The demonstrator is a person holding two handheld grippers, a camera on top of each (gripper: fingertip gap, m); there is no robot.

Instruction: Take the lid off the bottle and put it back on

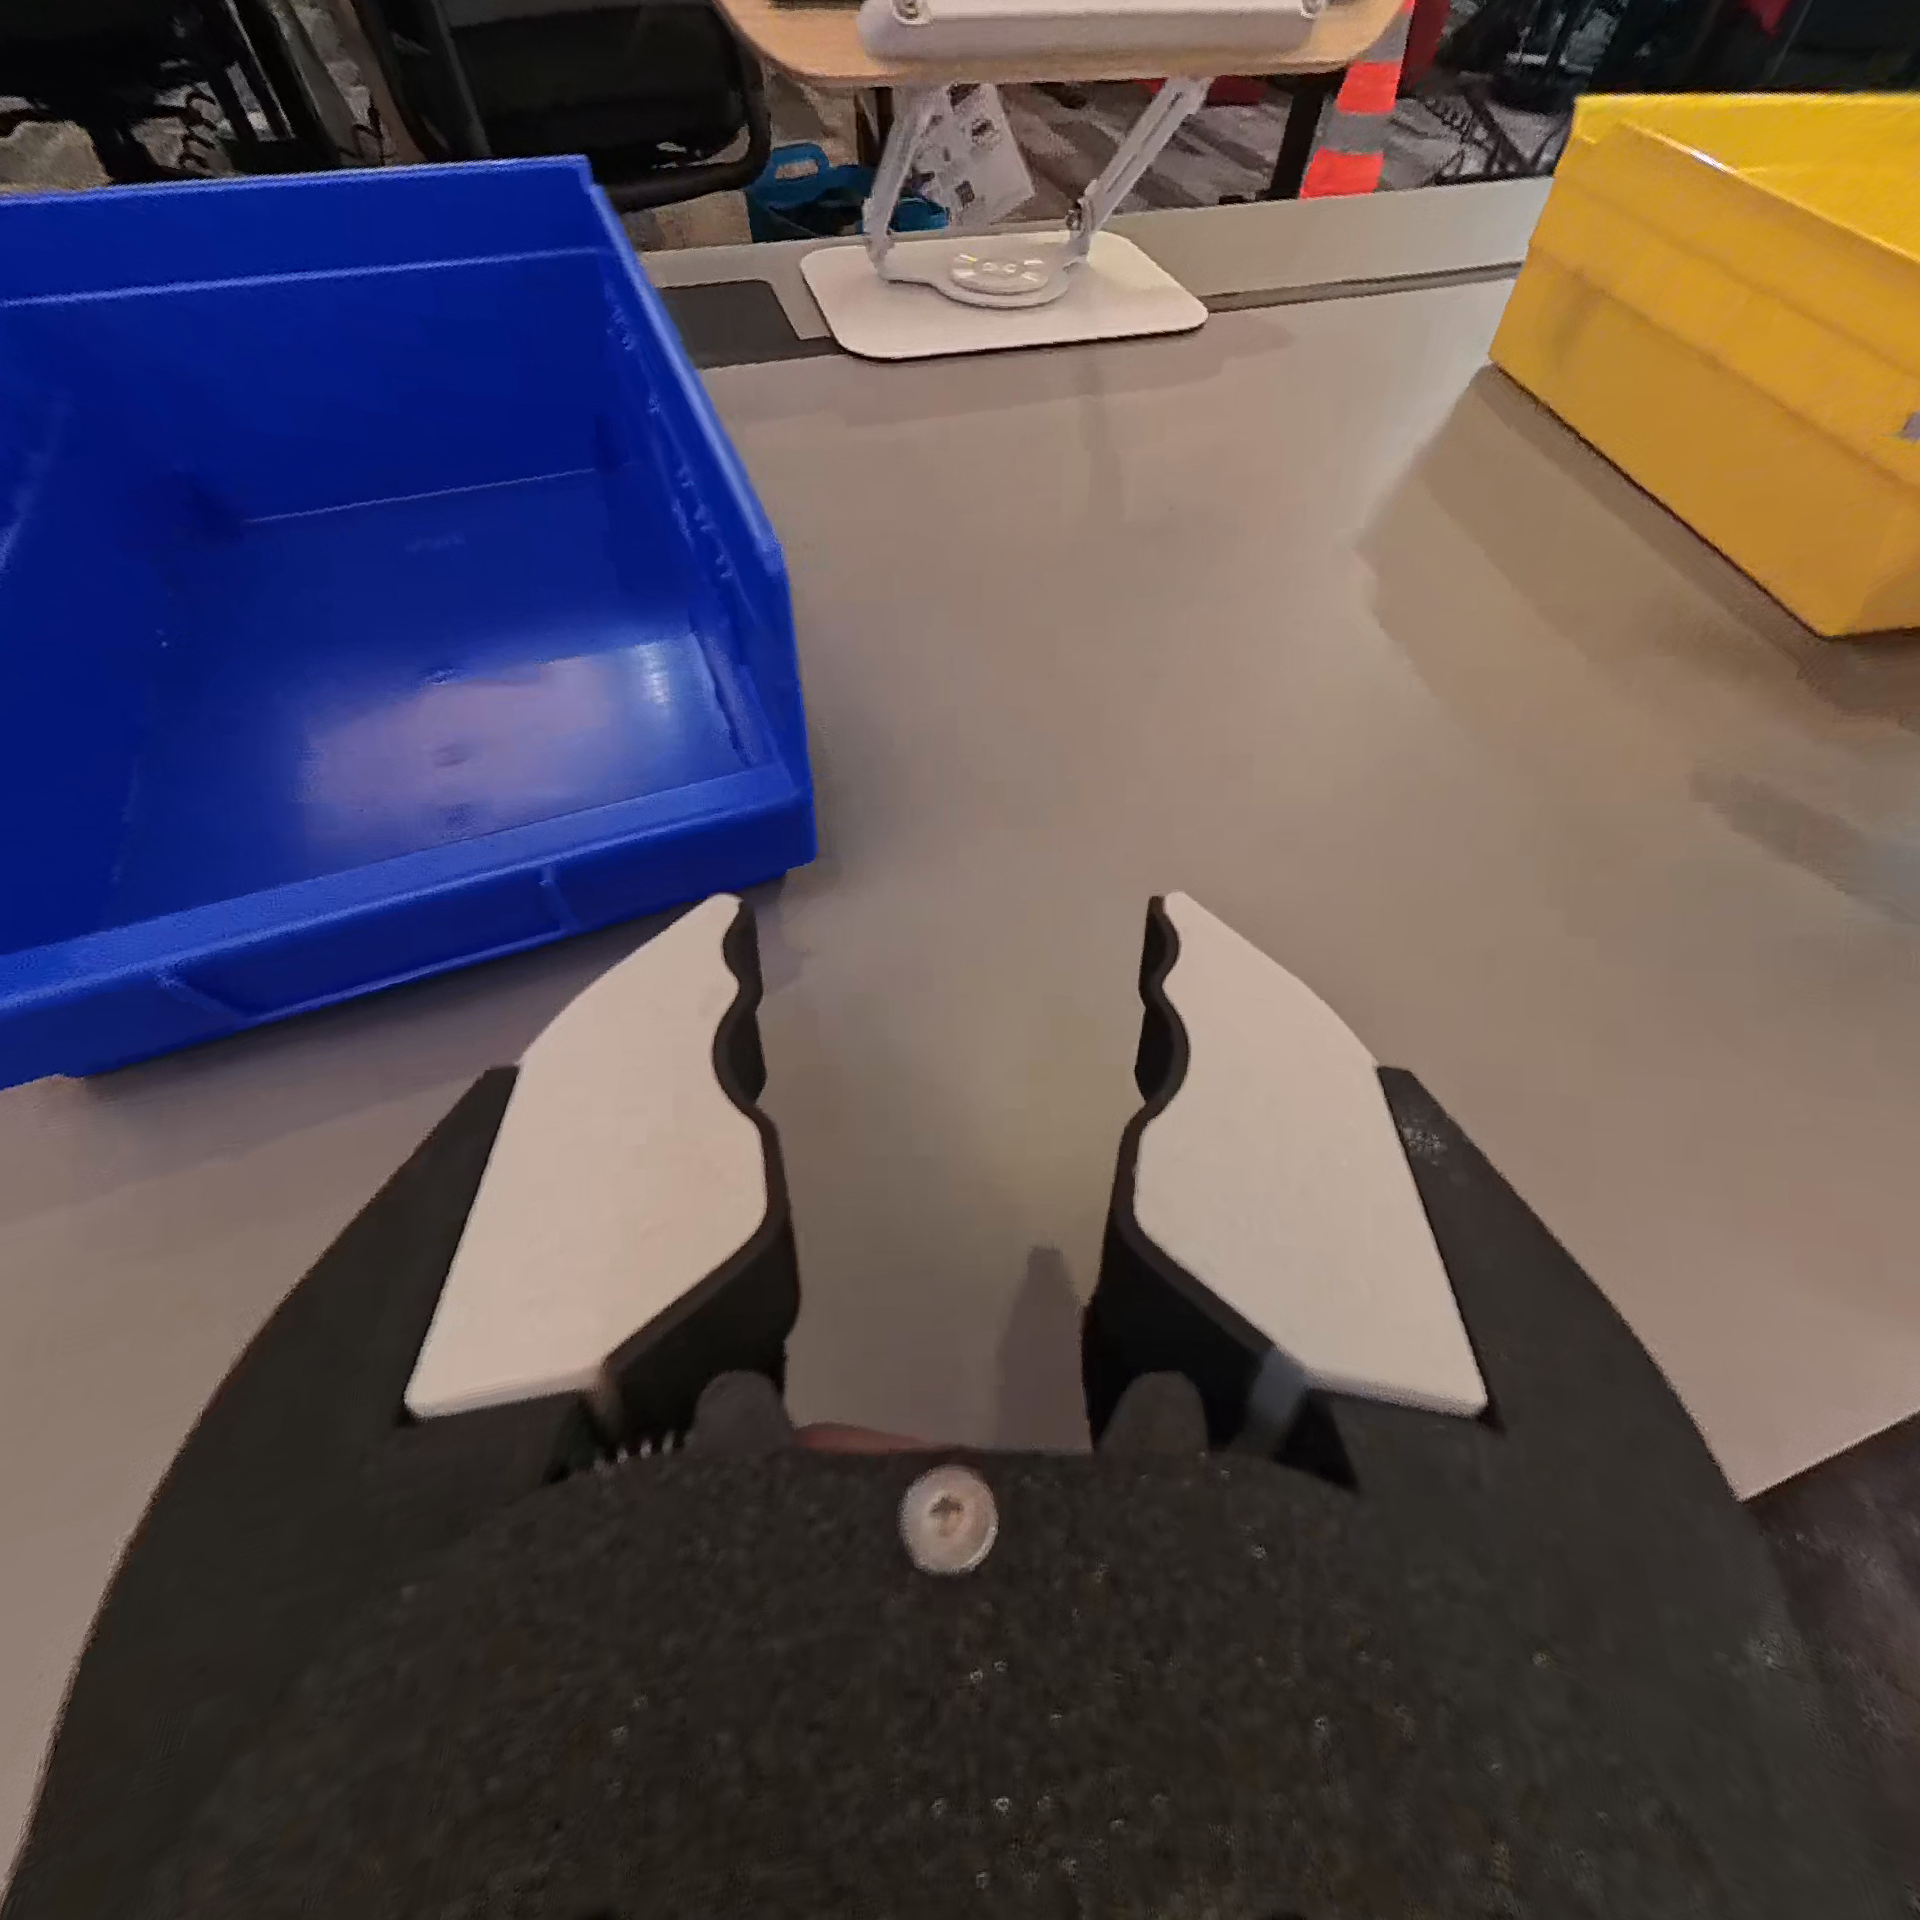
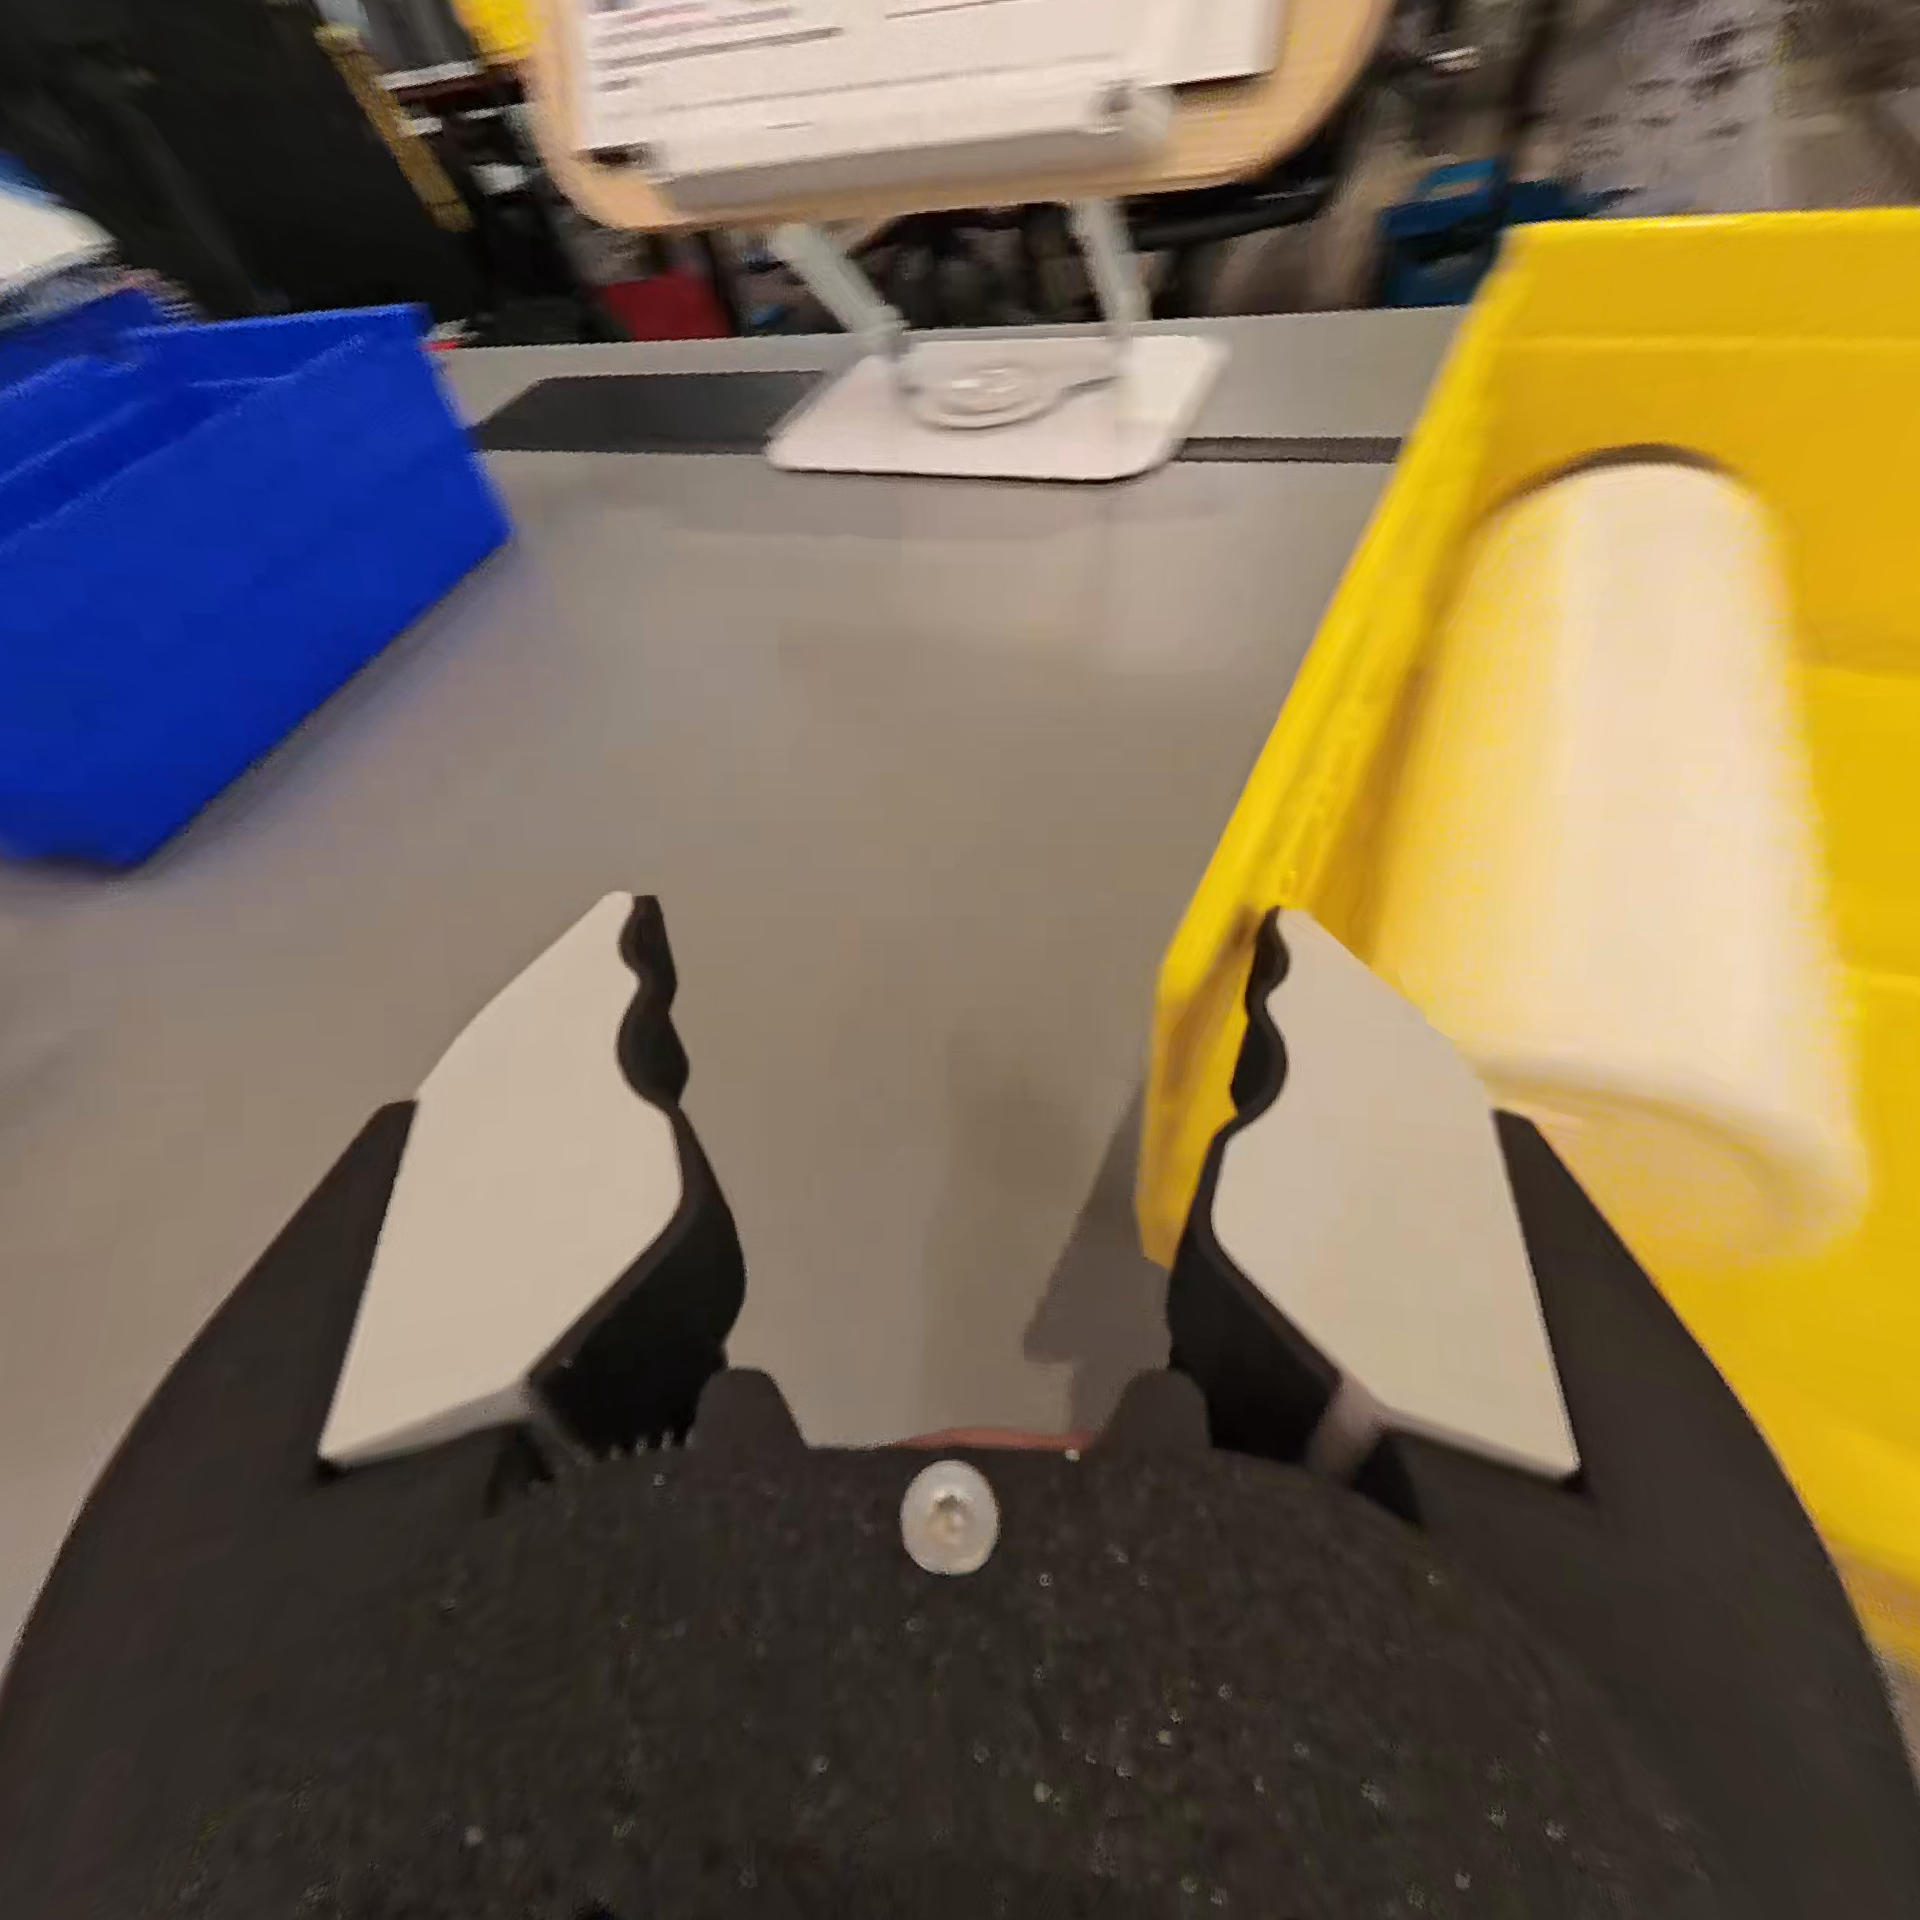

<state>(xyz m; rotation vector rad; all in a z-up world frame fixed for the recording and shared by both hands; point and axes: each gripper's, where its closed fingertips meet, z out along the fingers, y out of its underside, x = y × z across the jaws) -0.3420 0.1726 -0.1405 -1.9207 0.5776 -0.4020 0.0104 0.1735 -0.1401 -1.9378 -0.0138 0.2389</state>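
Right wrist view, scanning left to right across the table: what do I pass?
Blue bin → white stand base at the far edge → yellow bin, with a white bottle lying inside it.

Black claw (image 1: 951,914); white wavy fingers (image 1: 613,1174); silver screw (image 1: 948,1522)
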